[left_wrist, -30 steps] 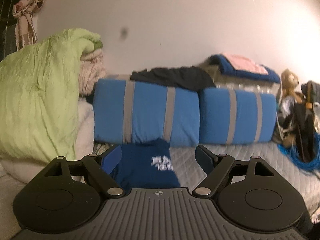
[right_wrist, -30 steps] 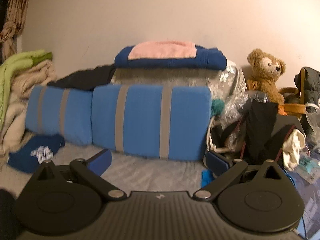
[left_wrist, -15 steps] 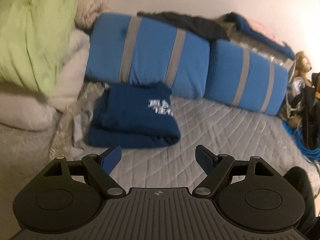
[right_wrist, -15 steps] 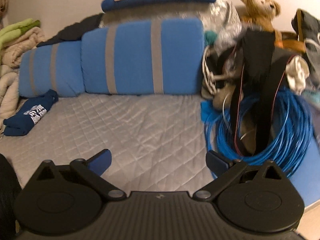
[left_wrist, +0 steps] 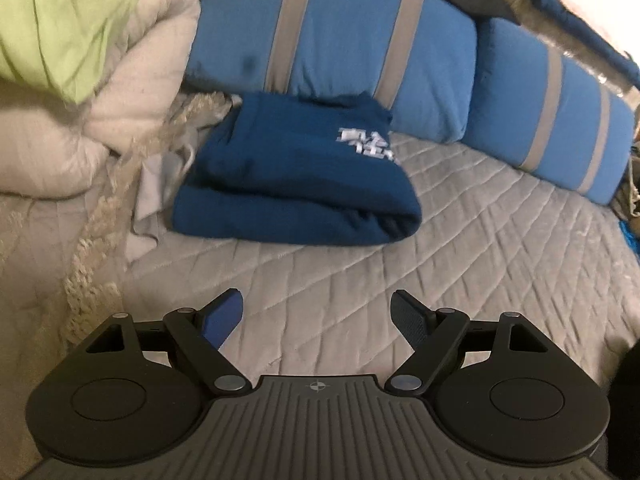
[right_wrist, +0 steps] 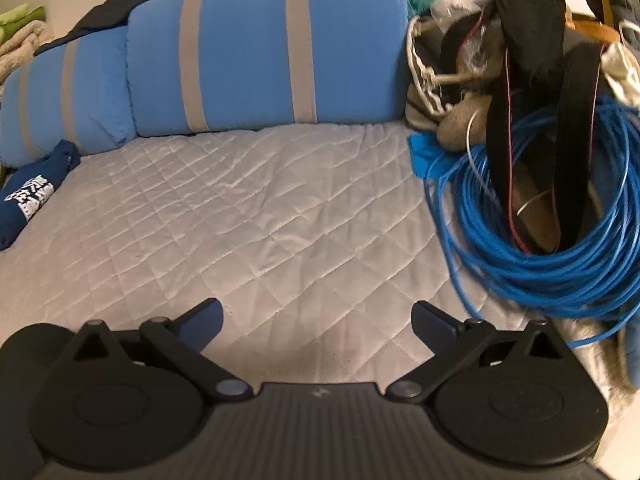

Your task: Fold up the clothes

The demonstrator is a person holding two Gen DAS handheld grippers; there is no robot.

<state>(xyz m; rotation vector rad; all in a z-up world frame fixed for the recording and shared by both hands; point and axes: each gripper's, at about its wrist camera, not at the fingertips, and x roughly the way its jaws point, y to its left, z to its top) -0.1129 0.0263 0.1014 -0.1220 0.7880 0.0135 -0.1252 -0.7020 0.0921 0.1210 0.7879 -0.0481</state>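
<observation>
Beside right tool [right_wrist: 316, 318] only, blue cable coil [right_wrist: 552, 240]; folded navy shirt [left_wrist: 296, 176] leftward.

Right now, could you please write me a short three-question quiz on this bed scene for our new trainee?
1. True or false: the folded navy garment lies on the grey quilt, its far edge against a blue striped pillow.
2. Multiple choice: in the right wrist view, what lies to the right of the quilt? A) a laptop B) a coil of blue cable C) a plate
3. Fill in: the left gripper and right gripper each have their fingers ____, with nothing between them.

Key: 1 true; 2 B; 3 open
</observation>
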